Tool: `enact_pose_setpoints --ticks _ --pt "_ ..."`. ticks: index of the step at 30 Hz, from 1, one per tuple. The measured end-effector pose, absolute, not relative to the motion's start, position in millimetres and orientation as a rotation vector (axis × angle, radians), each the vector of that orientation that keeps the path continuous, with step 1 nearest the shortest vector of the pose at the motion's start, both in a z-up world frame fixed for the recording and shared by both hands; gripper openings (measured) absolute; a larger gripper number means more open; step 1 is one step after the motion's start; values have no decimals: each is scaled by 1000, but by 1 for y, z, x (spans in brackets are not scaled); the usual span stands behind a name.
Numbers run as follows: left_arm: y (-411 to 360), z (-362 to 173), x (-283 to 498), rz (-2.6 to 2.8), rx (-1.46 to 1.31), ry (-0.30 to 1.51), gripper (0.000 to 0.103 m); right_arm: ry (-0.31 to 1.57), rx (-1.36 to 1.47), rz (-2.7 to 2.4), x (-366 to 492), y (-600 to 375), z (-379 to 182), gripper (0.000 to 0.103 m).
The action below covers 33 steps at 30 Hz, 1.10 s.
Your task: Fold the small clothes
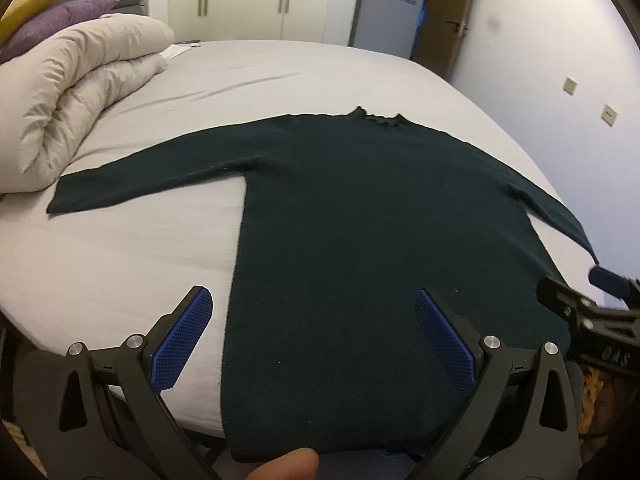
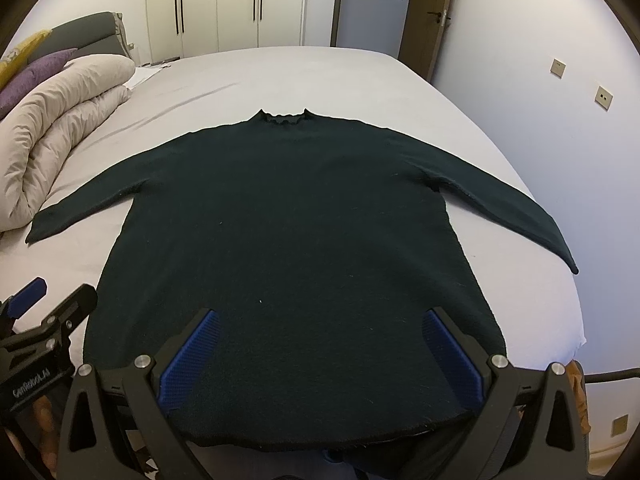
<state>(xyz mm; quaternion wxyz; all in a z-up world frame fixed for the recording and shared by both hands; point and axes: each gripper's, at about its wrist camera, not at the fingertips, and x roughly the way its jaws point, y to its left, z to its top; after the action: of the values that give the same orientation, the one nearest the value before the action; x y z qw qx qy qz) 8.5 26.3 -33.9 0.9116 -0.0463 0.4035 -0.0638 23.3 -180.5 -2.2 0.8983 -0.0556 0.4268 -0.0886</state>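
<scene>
The sweater [image 2: 288, 240] lies flat and unfolded on the bed [image 2: 280, 76], sleeves spread. Left gripper [image 1: 314, 336] and right gripper [image 2: 320, 356] hover above its hem, jaws apart, empty. All folds remain.

We see a home bedroom: a wide bed [image 2: 360, 80] with a pale sheet, a rolled beige duvet [image 1: 88, 92] beside purple and yellow cushions [image 1: 56, 20], tall built-in wardrobe doors [image 2: 220, 4] behind, a wooden door [image 2: 434, 16], and wall switches [image 2: 603, 98].
</scene>
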Motion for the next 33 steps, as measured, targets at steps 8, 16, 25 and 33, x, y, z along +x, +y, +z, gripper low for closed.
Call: enact_pose_setpoints --ticks 8,16,25,33 --pt "91 -58 25 -190 -387 861 103 898 -114 -173 36 -176 -7 103" --pt "239 -67 57 20 -731 696 103 905 -121 -166 54 -167 -10 103" --pt "397 -130 80 120 -1358 614 102 972 -178 -124 82 -138 -32 103" --pt "422 -169 108 186 -1451 579 84 1011 -193 -120 98 -126 -50 103"
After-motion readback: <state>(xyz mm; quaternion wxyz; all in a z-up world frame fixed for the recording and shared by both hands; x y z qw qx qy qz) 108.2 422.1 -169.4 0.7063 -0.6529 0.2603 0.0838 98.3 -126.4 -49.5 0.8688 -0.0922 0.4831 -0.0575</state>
